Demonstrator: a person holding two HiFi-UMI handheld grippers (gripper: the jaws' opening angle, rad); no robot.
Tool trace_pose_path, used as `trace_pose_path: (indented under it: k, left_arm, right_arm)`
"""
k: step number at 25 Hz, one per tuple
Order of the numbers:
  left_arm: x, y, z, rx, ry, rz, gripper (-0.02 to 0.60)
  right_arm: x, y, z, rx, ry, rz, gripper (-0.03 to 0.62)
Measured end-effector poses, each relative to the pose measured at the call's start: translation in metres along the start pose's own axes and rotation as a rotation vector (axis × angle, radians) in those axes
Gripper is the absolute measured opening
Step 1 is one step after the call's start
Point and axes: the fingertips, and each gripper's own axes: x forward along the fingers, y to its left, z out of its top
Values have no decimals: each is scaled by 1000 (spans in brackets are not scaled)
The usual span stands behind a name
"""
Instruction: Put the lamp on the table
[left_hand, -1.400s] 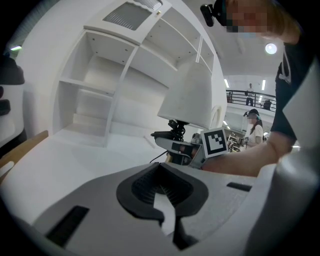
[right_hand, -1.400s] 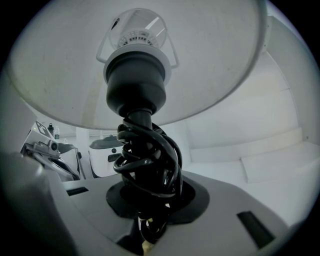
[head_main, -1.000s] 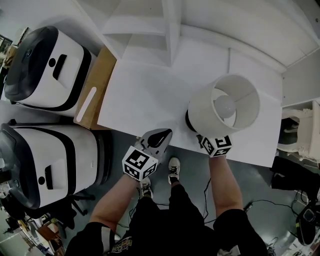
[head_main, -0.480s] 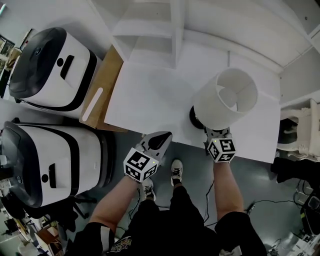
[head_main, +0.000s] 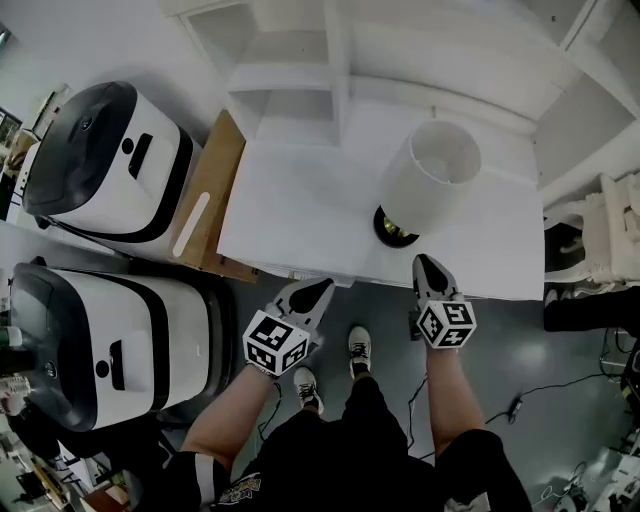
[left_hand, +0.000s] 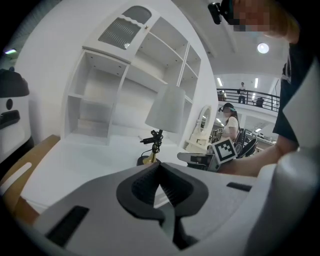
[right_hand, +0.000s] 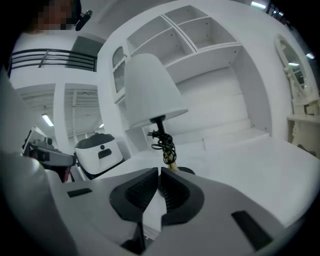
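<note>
The lamp, with a white shade (head_main: 430, 175) and a dark round base (head_main: 392, 228), stands upright on the white table (head_main: 300, 200) near its front right. A coiled black cord hangs on its brass stem (right_hand: 167, 145). My right gripper (head_main: 428, 265) hovers just off the table's front edge, a short way from the base, its jaws closing with nothing between them. In the right gripper view the shade (right_hand: 150, 90) rises straight ahead of the jaws (right_hand: 159, 172). My left gripper (head_main: 318, 290) is shut and empty at the front edge, left of the lamp (left_hand: 167, 107).
Two large white-and-black machines (head_main: 100, 160) (head_main: 100, 340) stand on the left beside a wooden board (head_main: 200, 200). A white shelf unit (head_main: 300, 40) backs the table. White ornate furniture (head_main: 610, 230) is on the right, and cables (head_main: 500, 405) lie on the floor.
My right gripper has let go of the lamp and drawn back from its base to the table's front edge. The lamp now stands alone. The left gripper has barely moved.
</note>
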Motion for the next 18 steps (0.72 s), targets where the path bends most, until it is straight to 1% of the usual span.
trace_pose_path:
  k: [6,10,13,18]
  left_arm:
    - [-45,-22,-9,-2,7,-16,6]
    - [-77,-35,-11,0,3,-28,6]
    - [-98,-46,-13,1,-7,-49,6]
    - [-126,-63,-18,10,-11,-107,6]
  right_arm:
    - [-49,63,12,-13,-19,62,31]
    - [-84,108,24,-30,-51,73,31]
    - [-111,138,28,-47,-75,68,29]
    - [-152,174,20,-47,-99,20,29]
